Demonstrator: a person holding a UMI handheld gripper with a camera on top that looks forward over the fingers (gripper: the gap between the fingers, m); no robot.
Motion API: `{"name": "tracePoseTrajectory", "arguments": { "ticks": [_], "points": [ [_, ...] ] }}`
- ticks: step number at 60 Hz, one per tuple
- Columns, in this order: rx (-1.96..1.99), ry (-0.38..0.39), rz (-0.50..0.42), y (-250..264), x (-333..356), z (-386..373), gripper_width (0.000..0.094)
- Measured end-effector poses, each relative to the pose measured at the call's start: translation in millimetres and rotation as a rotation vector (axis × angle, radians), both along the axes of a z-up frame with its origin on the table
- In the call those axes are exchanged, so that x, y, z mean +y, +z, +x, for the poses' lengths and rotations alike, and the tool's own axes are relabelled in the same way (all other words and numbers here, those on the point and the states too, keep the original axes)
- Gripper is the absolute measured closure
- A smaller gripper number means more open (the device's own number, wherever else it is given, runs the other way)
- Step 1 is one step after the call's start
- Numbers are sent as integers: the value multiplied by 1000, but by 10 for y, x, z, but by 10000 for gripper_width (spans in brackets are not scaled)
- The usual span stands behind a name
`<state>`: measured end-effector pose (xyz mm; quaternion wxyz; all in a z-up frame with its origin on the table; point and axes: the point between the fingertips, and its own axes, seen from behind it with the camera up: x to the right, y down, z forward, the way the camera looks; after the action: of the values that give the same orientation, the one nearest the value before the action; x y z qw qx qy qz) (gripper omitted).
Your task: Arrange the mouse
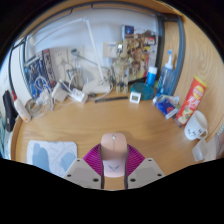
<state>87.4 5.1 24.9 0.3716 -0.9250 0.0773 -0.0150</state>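
A pale pink computer mouse (113, 155) sits between my two fingers, its body running forward from the pads. My gripper (113, 163) is shut on the mouse, both purple pads (93, 158) pressed against its sides. The mouse is held above the wooden table (90, 120). A light blue mouse mat (52, 154) lies on the table to the left of my fingers.
At the back of the table stand a small white box (135, 97), a blue bottle (152, 77), a blue box (166, 104) and a red snack can (192, 100). A white mug (199, 124) is at the right. Clutter and cables lie at the far left.
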Motion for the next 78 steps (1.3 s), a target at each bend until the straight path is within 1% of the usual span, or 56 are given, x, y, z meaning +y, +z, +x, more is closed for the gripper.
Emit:
{"name": "tracePoseTrajectory", "arguments": {
  "ticks": [5,15,21,24,27,31,36,47,54,60,64,65,67,73,78],
  "points": [
    [-3,-43,92,611,102,-18,676],
    [-22,-41,290,1949,285,-280,676],
    [-5,0,380,2558,326,-630,676],
    [-1,31,408,2728,351,-867,675],
    [-7,63,422,2788,386,-1140,676],
    [-14,109,396,2616,413,-1439,675],
    [10,150,325,2130,386,-1774,676],
    [40,159,108,805,164,-2135,677],
    [43,166,-8,165,-55,-2292,678],
    [60,168,-67,-147,-199,-2362,665],
    [74,152,-92,-251,-266,-2408,665],
    [73,148,-96,-273,-281,-2407,645],
    [69,144,-106,-314,-328,-2405,644],
    [31,154,-99,-324,-340,-2398,616],
    [16,143,-107,-327,-372,-2382,561]
  ]
}}
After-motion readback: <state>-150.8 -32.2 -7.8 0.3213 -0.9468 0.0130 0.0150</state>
